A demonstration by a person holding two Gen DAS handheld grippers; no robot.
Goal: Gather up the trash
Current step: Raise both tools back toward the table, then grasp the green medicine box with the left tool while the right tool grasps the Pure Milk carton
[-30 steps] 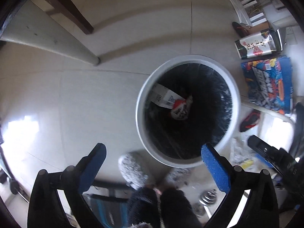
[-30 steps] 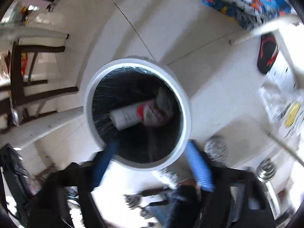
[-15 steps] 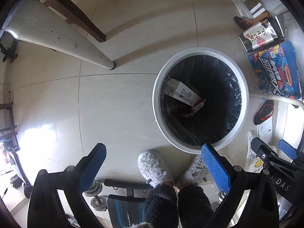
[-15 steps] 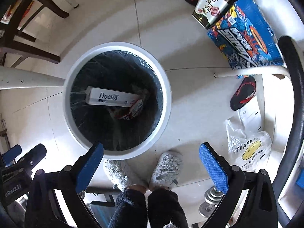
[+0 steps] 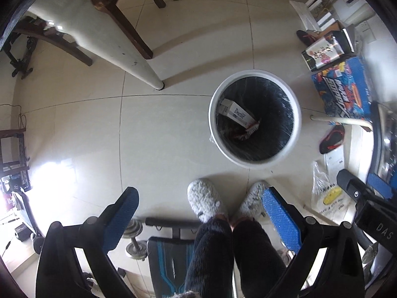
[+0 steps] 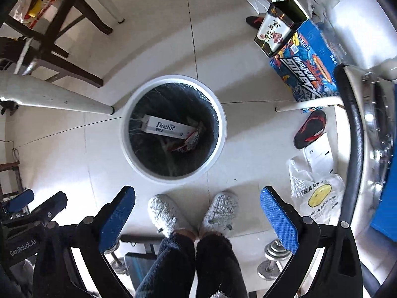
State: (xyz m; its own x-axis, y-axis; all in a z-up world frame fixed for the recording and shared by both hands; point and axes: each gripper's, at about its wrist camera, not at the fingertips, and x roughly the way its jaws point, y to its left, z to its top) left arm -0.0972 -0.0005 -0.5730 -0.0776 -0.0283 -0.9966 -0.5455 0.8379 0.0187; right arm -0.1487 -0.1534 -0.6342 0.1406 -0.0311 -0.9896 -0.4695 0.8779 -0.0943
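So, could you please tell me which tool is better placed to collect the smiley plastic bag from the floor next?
Right. The plastic bag lies just beside the open, empty right tool; the left tool is farther off.

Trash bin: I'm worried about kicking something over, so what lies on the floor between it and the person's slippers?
Only bare tile lies between the trash bin and the slippers, as the right wrist view shows.

One white bin (image 6: pixel 173 173), one white box (image 6: pixel 166 129) in it, two fluffy slippers (image 6: pixel 166 213), one yellow smiley bag (image 6: pixel 320 198), two blue-padded grippers (image 6: pixel 197 219)
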